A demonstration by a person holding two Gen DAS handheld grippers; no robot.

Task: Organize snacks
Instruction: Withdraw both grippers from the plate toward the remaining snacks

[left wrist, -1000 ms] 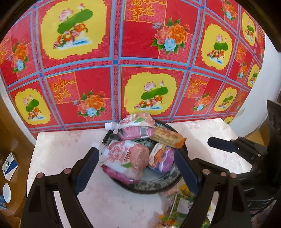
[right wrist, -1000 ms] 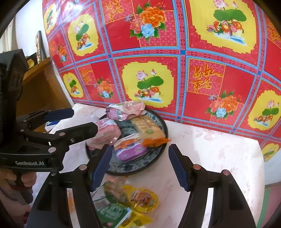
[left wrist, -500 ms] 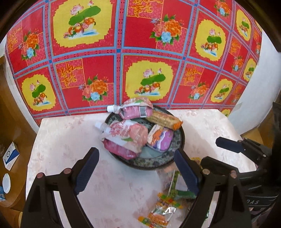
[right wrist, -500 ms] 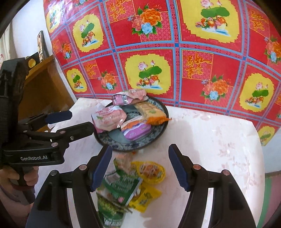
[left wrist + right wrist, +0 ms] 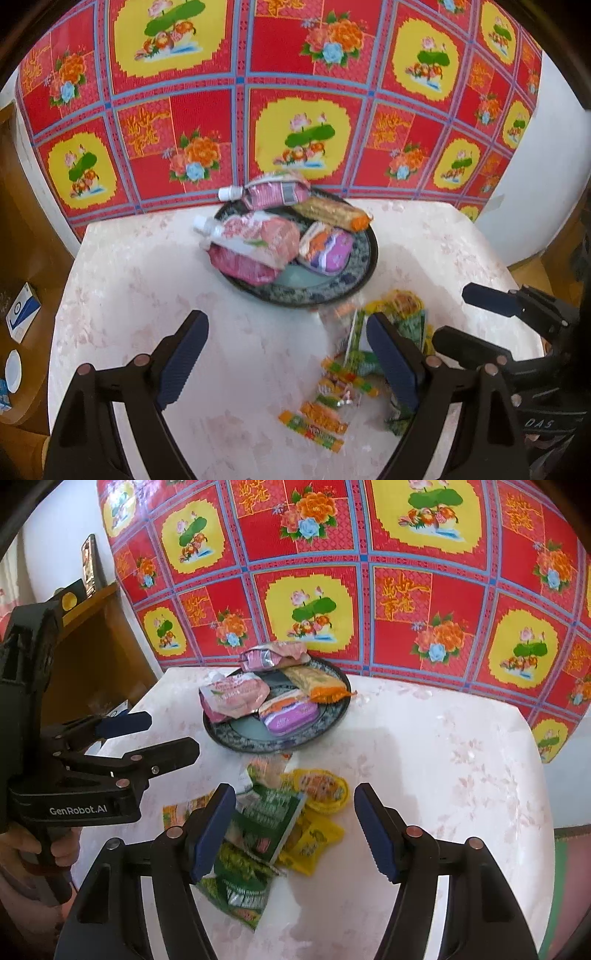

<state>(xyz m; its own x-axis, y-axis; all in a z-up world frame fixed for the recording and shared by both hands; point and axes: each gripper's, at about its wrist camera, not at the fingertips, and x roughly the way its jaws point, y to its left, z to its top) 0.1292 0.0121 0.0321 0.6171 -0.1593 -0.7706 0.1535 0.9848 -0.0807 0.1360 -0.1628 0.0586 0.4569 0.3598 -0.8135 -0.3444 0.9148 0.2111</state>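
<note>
A dark patterned plate (image 5: 354, 284) (image 5: 236, 740) at the back of the white table holds pink spout pouches (image 5: 258, 243) (image 5: 232, 698), a purple pack (image 5: 327, 249) (image 5: 290, 712) and an orange bar (image 5: 332, 212) (image 5: 317, 685). A loose pile of green and yellow snack packets (image 5: 354, 365) (image 5: 269, 819) lies on the table in front of the plate. My left gripper (image 5: 288, 362) is open and empty above bare table, left of the pile. My right gripper (image 5: 295, 830) is open and empty, hovering over the pile.
A red, yellow and blue flowered cloth (image 5: 295, 110) (image 5: 369, 572) hangs behind the table (image 5: 147, 295) (image 5: 443, 775). A brown wooden cabinet (image 5: 22, 277) (image 5: 92, 646) stands at the left with a blue-white box (image 5: 22, 312) on it. The table's right edge drops off beside a white wall.
Both grippers have pulled back and risen from the plate. The plate now looks farther away and the pile of packets has come fully into view beneath them. Both stay open.
</note>
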